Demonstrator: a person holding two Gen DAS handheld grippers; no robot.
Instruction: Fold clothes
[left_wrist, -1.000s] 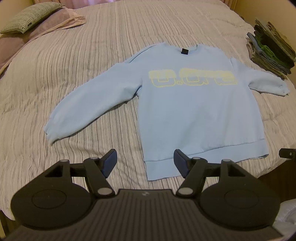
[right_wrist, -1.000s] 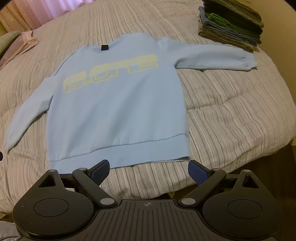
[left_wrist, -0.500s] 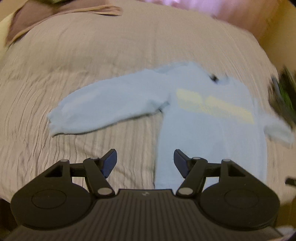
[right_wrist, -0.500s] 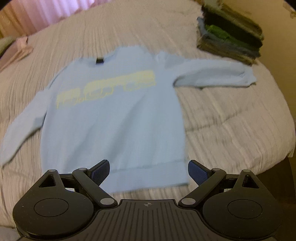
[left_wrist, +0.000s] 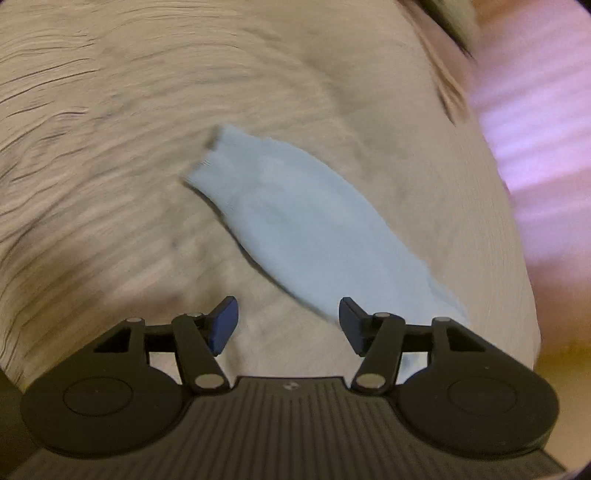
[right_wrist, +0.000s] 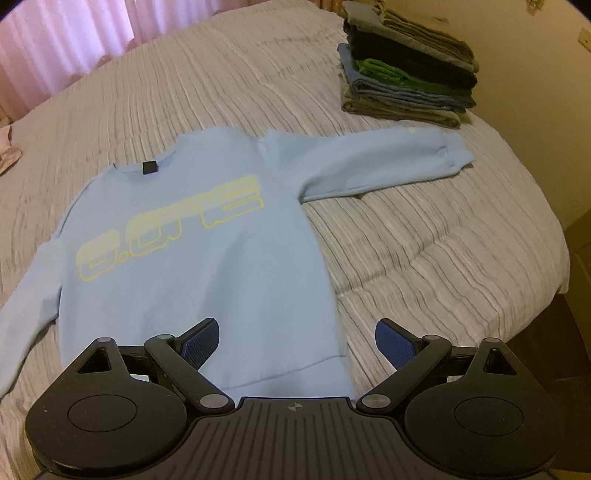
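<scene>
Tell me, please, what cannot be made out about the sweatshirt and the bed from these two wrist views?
- Left wrist: motion blur smears the sleeve; the left gripper hides where it joins the body.
- Right wrist: the right gripper covers the sweatshirt hem's lower edge; the other sleeve is cut by the left edge.
- Right wrist: the yellow lettering is too soft to read.
- Folded stack: number of garments unclear.

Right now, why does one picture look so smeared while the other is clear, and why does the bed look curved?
Left wrist view: motion blur smears the bedspread and the sweatshirt's sleeve, while the left hand-held gripper stays crisp. Right wrist view: mostly sharp, so the sweatshirt lettering and the folded stack read clearly. Both views: the fisheye lens bends the bed's edges, and the light is dim and warm.
</scene>
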